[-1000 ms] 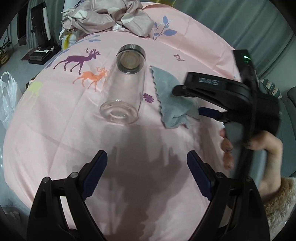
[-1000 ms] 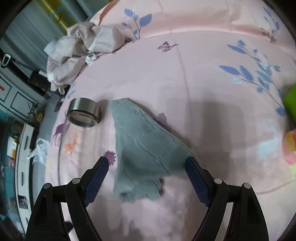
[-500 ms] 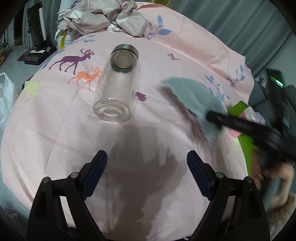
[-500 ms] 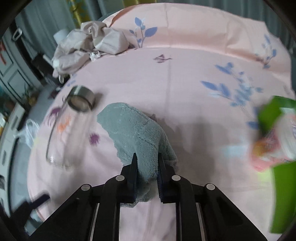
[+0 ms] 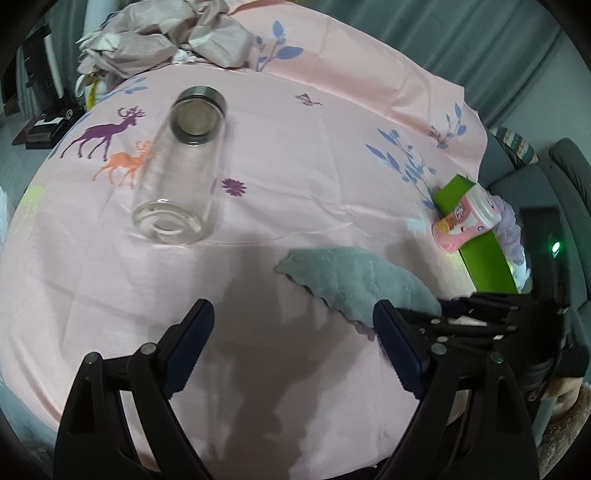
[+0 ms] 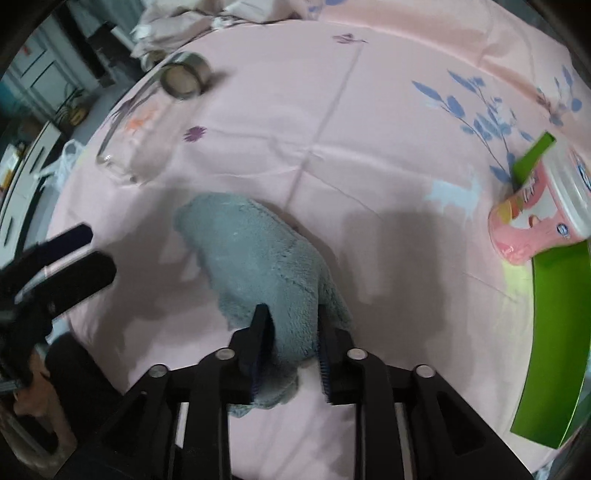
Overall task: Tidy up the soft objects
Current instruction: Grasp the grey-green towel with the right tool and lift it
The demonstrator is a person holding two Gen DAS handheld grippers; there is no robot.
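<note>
A pink sheet printed with deer and blue sprigs covered the work surface. On it a clear glass jar lay on its side, its metal-ringed mouth pointing away from the left camera; the right view showed the same jar far off to the left. A heap of crumpled beige fabric sat at the far edge of the sheet, beyond the jar. At the right edge stood a green box with a pink bottle leaning against its near wall; in the left view the box and bottle lay just beyond the cloth. Nothing stood between the grippers and the cloth. The grey cloth lay on the sheet at mid-table, well apart from the jar and near the box, its near end bunched and raised. The right gripper was clamped on that near end, the pile bulging between the two blue-padded fingers, with a loose flap hanging below them. The left view showed the cloth running under the right gripper, just beyond the left gripper's own right finger. The left gripper was held above bare sheet with its fingers wide apart, holding nothing, the cloth lying just off to its right.
</note>
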